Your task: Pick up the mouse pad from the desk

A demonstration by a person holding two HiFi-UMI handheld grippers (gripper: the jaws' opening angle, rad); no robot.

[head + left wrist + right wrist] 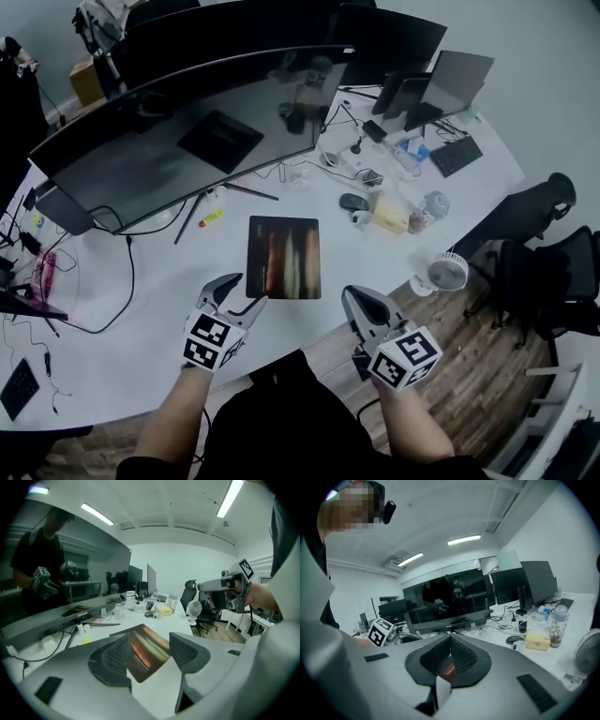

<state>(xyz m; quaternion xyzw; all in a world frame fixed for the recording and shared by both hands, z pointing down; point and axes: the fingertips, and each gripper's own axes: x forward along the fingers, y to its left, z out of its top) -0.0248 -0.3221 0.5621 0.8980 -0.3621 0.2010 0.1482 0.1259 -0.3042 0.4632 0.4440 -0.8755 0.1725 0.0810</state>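
The mouse pad (284,257), dark with orange and pale streaks, lies flat on the white desk (141,319) in front of the curved monitor. My left gripper (246,292) hovers at its near left corner, jaws open. In the left gripper view the mouse pad (146,649) shows through the gap of the left gripper (150,644), and no pad presses on it. My right gripper (354,298) sits just right of the pad's near right corner, shut and holding nothing. In the right gripper view the right gripper (451,641) has its jaws pressed together.
A large curved monitor (187,141) stands behind the pad, its stand legs and cables on the desk. To the right lie a mouse (353,202), a yellow box (391,217), a jar and a small fan (446,273) at the desk edge. Office chairs (534,253) stand further right.
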